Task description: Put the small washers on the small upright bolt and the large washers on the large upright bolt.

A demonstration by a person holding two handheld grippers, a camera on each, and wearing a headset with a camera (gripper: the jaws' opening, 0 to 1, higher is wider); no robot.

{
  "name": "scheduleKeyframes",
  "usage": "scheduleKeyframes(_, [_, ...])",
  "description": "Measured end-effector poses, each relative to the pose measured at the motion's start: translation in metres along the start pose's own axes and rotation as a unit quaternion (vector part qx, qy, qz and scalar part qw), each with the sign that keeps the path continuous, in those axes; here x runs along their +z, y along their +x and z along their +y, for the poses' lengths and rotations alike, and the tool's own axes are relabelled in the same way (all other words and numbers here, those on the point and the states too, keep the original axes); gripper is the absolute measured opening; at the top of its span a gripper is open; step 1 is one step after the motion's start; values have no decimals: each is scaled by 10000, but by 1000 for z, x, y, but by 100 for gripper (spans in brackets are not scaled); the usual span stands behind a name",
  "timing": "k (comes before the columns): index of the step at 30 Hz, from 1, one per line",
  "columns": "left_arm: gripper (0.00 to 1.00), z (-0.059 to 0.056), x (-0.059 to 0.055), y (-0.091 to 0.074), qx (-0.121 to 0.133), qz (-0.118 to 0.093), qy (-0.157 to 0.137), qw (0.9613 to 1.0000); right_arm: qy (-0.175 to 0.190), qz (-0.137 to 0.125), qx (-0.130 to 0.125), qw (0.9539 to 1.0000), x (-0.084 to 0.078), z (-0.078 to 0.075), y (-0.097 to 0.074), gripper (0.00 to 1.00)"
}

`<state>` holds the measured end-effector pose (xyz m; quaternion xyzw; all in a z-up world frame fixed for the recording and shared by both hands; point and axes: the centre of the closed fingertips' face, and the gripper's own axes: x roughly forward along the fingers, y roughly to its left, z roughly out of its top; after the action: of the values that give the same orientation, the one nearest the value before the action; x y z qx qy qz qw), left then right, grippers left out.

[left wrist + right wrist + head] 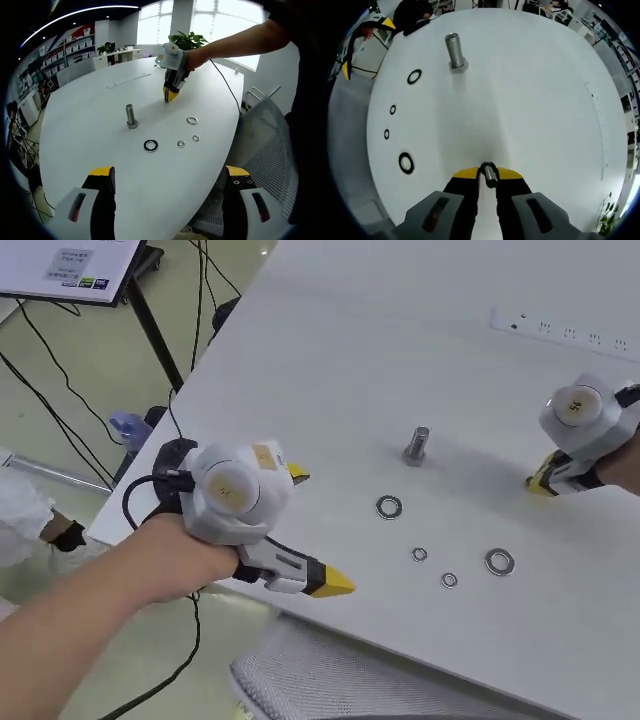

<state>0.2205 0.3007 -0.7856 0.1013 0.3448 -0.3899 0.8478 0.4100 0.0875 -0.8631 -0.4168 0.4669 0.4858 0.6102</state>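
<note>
My right gripper (488, 171) is shut on the small bolt (490, 177) and holds it down at the white table (330, 350), right of the other parts. The large bolt (417, 445) stands upright mid-table. Nearer the front edge lie two large washers (389, 507) (499, 561) and two small washers (419, 554) (449, 580). My left gripper (318, 530) hovers at the table's front left edge with its yellow-tipped jaws wide apart and nothing between them. In the left gripper view the right gripper (169, 96) points down at the table beyond the large bolt (131, 116).
A white power strip (565, 332) lies at the far right of the table. A grey mesh chair (330, 680) sits under the front edge. A black cable (150, 490) trails off the left gripper, and a sign stand (70, 270) is on the floor to the left.
</note>
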Motion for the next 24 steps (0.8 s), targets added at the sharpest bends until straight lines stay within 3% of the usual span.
scheduleKeyframes(15, [86,0,-2,-2,-43,63,27,10000,64,-69,46,9999,2,3,-3,20])
scheduleKeyframes(24, [86,2,1,-2,-41,40,60,10000,15,-70,39,10000,6,0,-13,22])
